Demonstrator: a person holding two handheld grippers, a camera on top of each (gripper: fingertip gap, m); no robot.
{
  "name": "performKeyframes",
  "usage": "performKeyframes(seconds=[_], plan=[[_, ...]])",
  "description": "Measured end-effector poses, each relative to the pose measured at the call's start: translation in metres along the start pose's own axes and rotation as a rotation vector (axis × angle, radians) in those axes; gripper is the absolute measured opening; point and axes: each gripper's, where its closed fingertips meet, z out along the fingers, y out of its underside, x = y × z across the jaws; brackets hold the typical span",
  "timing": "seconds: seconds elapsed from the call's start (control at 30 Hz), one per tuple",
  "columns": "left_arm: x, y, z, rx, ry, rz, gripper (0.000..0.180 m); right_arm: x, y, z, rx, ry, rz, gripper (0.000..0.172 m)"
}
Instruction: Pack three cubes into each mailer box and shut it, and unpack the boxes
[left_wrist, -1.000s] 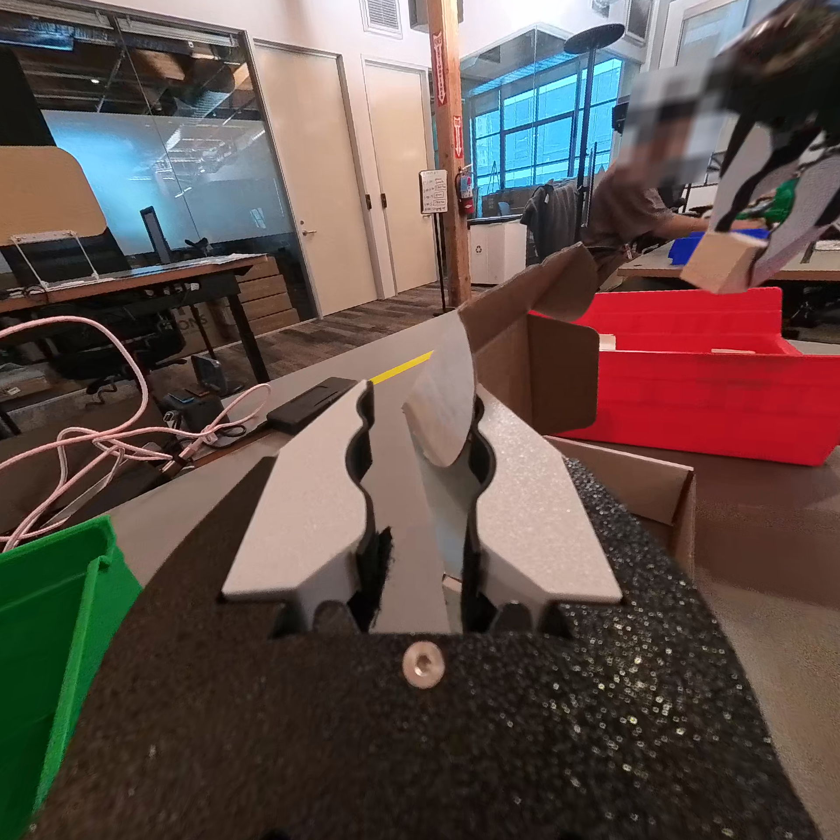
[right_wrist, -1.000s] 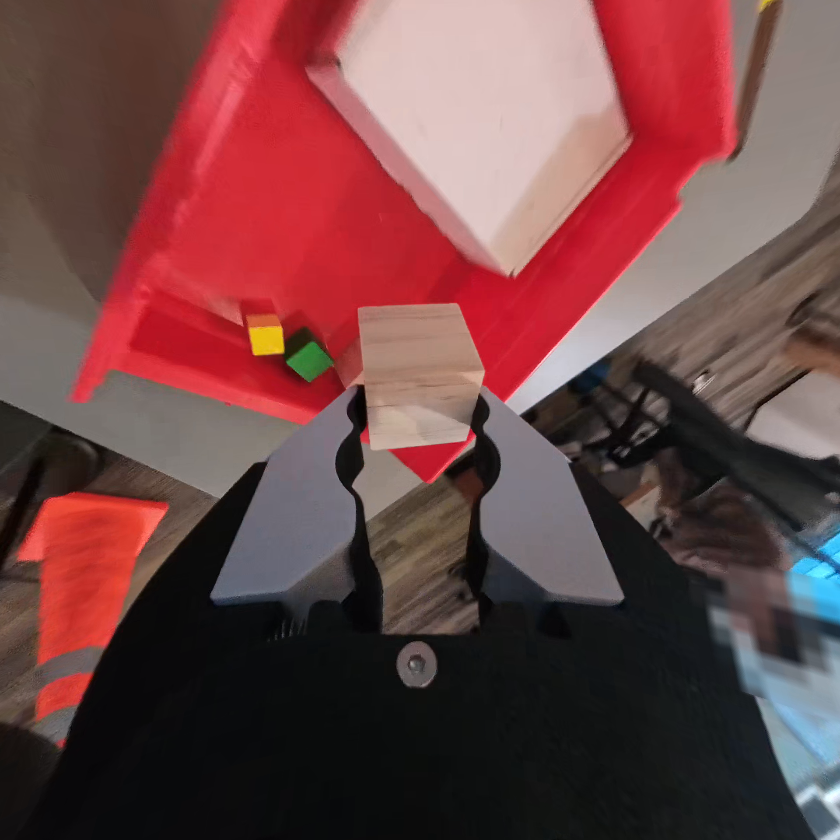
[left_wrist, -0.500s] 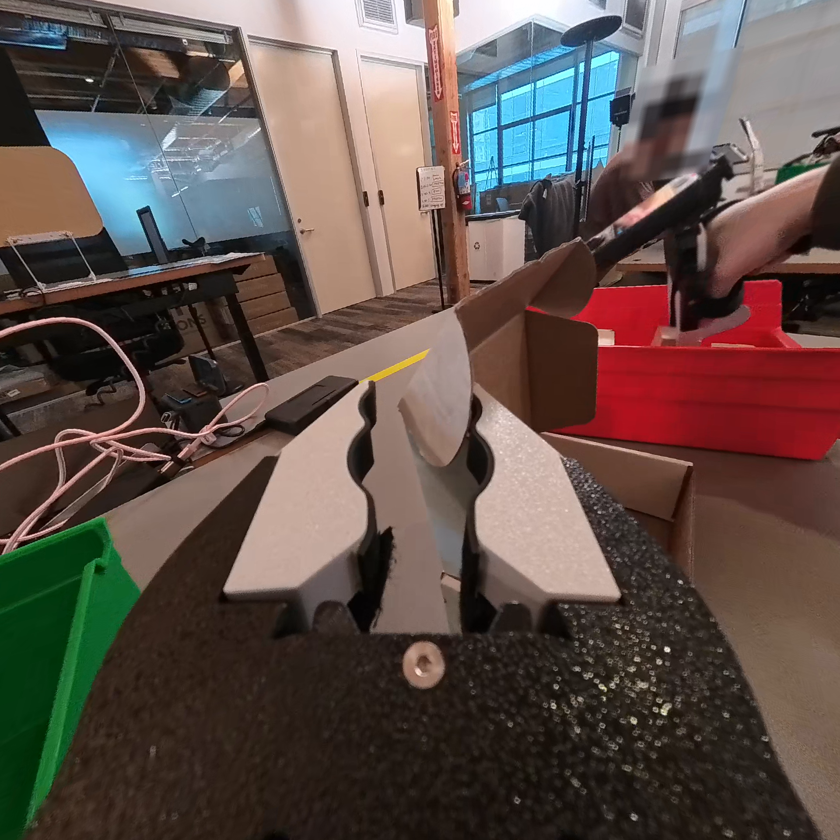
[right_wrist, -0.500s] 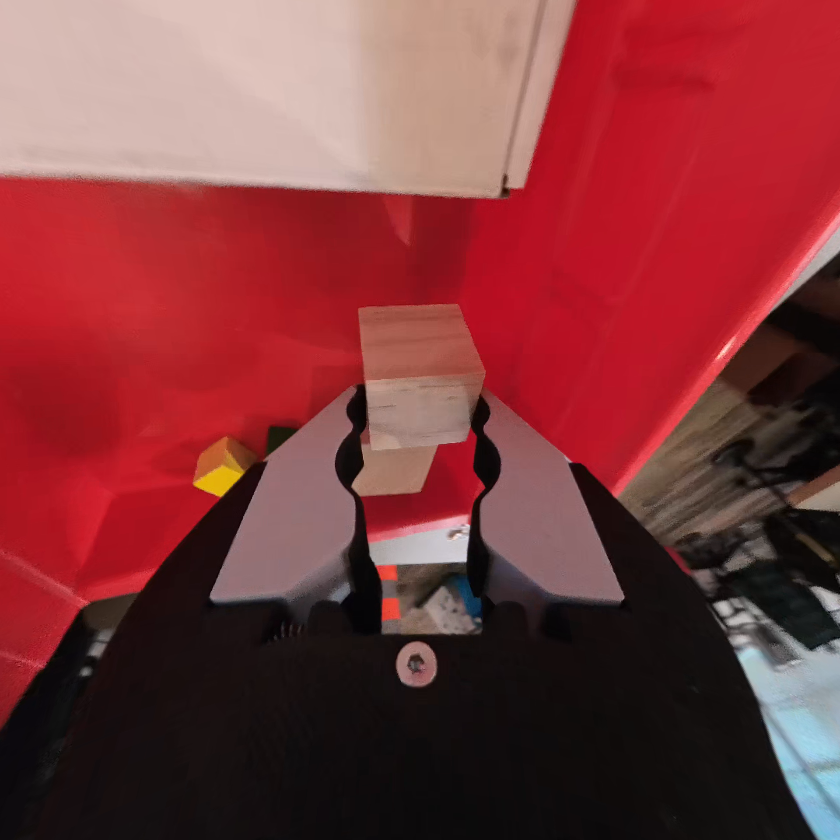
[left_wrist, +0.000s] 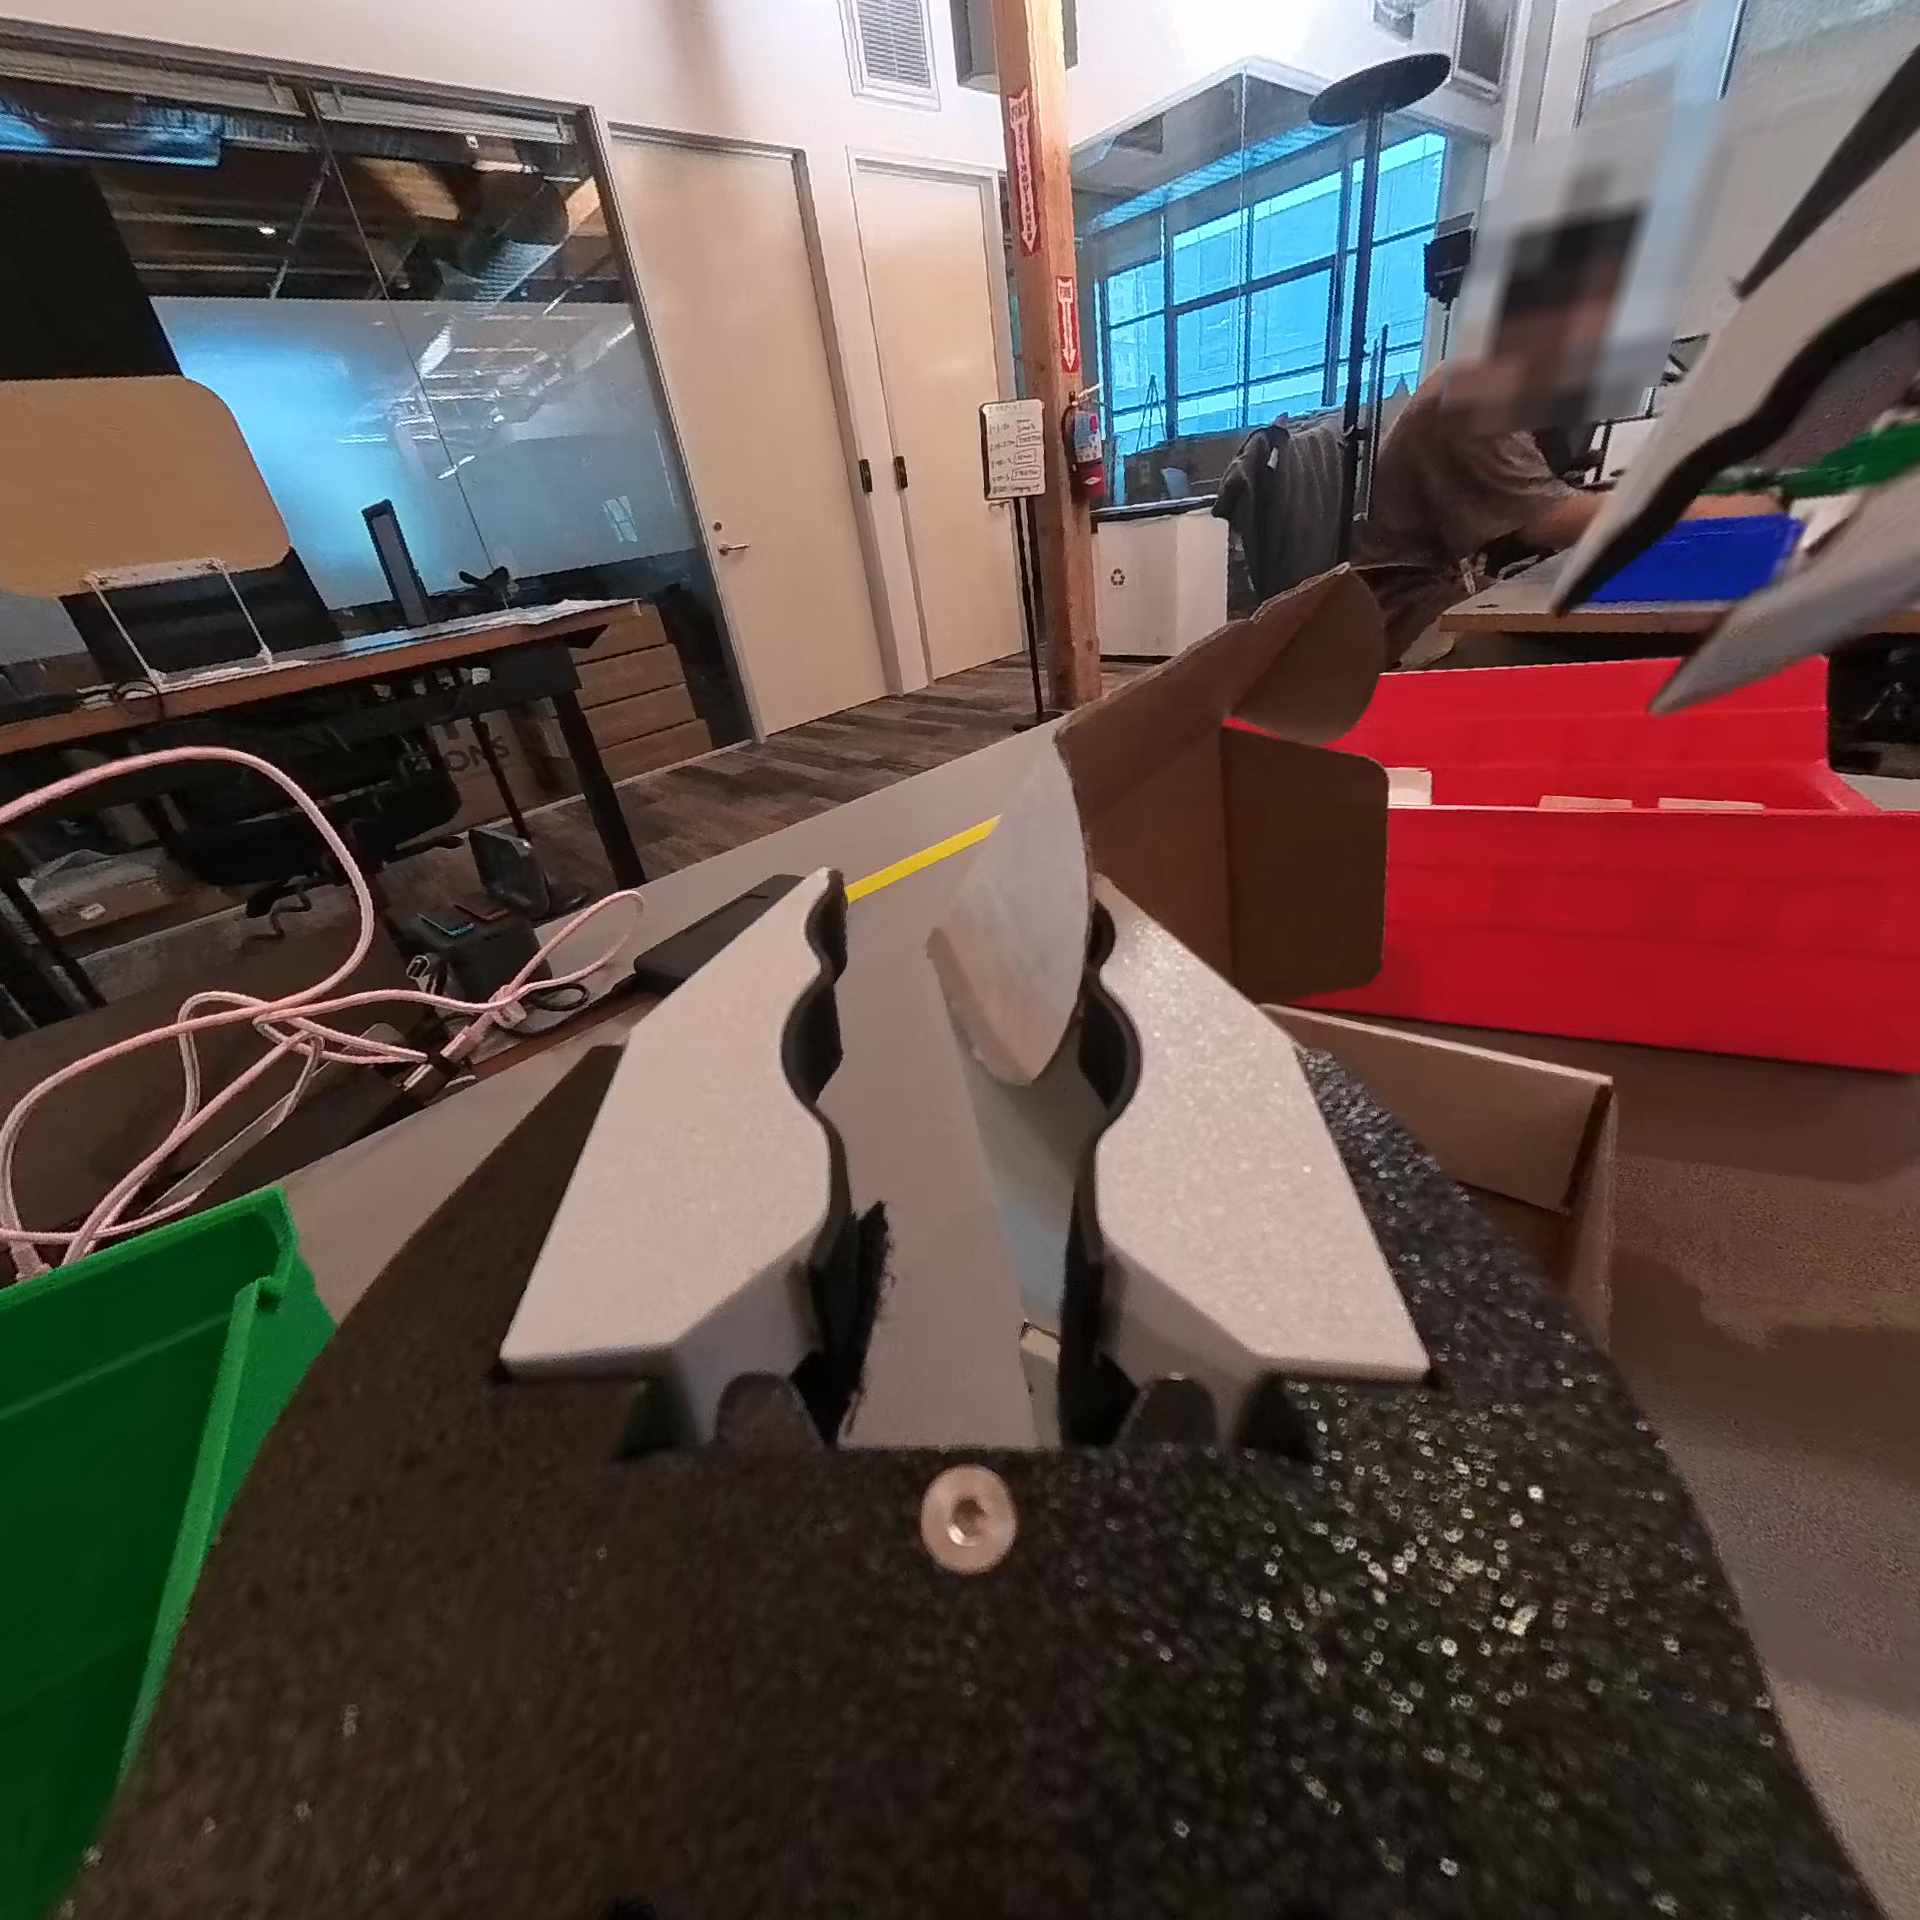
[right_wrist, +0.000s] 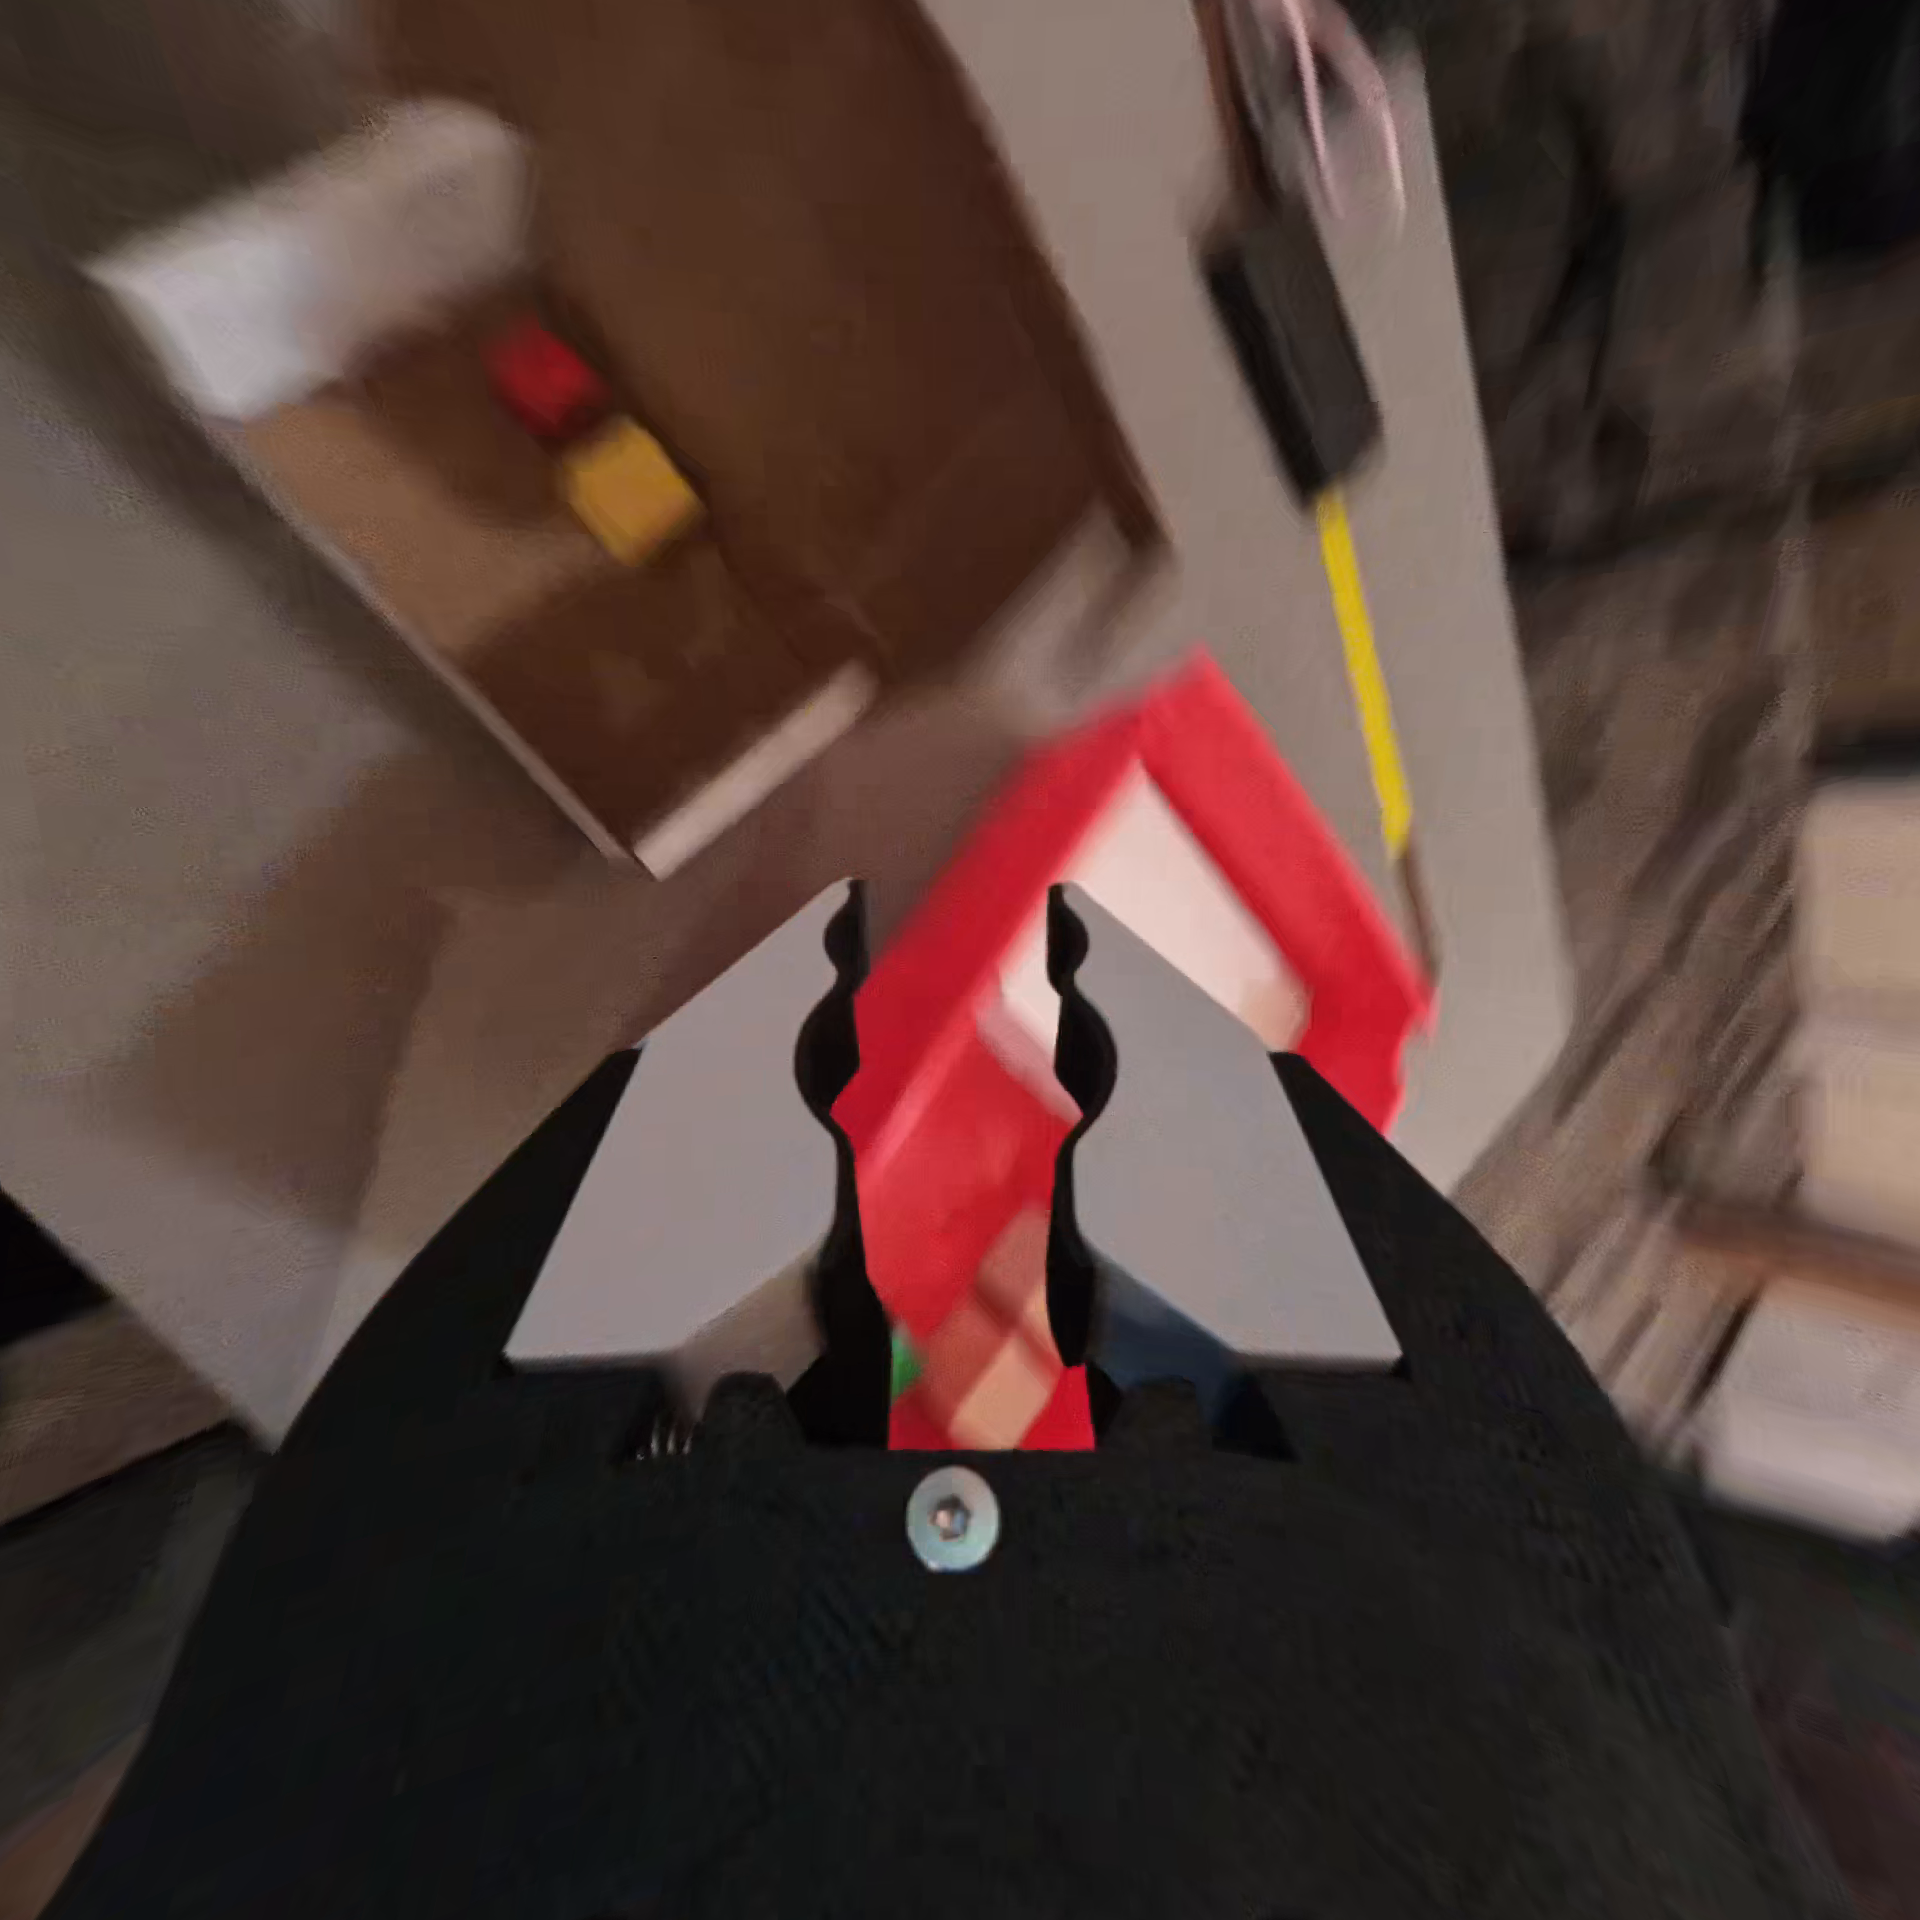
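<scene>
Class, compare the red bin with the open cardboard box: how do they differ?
The red bin is plastic; the cardboard box is brown card. The bin holds pale wooden blocks; the box holds a red cube and a yellow cube. Both stand open on the grey table.

An open-plan office, and the signs are all around. There's a glass-walled meeting room (left_wrist: 395, 436) on the left, with a dark wooden desk (left_wrist: 312, 675) in front of it. Two plain pale doors (left_wrist: 821, 416) stand shut beyond, a timber column (left_wrist: 1039, 364) carries a red fire extinguisher (left_wrist: 1086, 442), and a small whiteboard (left_wrist: 1012, 449) stands on its pole beside it. Far back, big grid windows (left_wrist: 1268, 301), and a person (left_wrist: 1455, 499) leaning over a worktable.
</scene>
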Motion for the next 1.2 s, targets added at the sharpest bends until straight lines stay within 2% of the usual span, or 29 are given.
performKeyframes(seconds=[0.03,0.1,0.2,0.37,0.53,0.6,0.67,0.77,0.93,0.97,1.03,1.1,1.2], plan=[[0.0,0.001,0.0,-0.004,-0.001,0.002,0.042,-0.021,-0.025,0.006,0.07,-0.016,-0.134,0.044],[0.0,0.004,0.001,-0.007,-0.001,0.001,0.042,-0.058,-0.053,0.025,0.113,-0.05,-0.349,0.038],[-0.001,0.004,0.002,-0.003,-0.002,-0.013,0.041,-0.085,-0.066,0.065,0.075,-0.08,-0.531,0.036],[-0.006,0.001,0.001,0.008,-0.003,-0.063,0.045,-0.097,-0.057,0.117,-0.038,-0.205,-0.594,0.043],[-0.007,0.002,0.001,0.0,-0.018,-0.028,0.046,-0.106,-0.05,0.143,-0.103,-0.32,-0.576,0.05],[-0.011,0.003,0.001,-0.008,-0.045,-0.019,0.04,-0.107,-0.046,0.15,-0.126,-0.346,-0.57,0.053],[-0.017,0.004,0.001,-0.017,-0.07,-0.028,0.035,-0.108,-0.046,0.152,-0.139,-0.371,-0.531,0.051],[-0.017,0.002,0.0,0.003,-0.042,-0.071,0.043,-0.107,-0.048,0.154,-0.124,-0.384,-0.504,0.05],[-0.019,0.002,0.0,0.004,-0.054,-0.067,0.043,-0.109,-0.047,0.154,-0.124,-0.409,-0.506,0.042],[-0.019,0.003,0.0,0.004,-0.052,-0.067,0.044,-0.109,-0.046,0.154,-0.127,-0.405,-0.518,0.03],[-0.019,0.003,0.0,0.003,-0.053,-0.068,0.044,-0.107,-0.044,0.153,-0.135,-0.394,-0.541,0.03],[-0.019,0.002,-0.001,0.007,-0.05,-0.07,0.044,-0.104,-0.045,0.145,-0.125,-0.371,-0.554,0.029],[-0.017,0.0,-0.001,0.013,-0.047,-0.064,0.044,-0.098,-0.049,0.115,-0.088,-0.354,-0.531,0.028]])
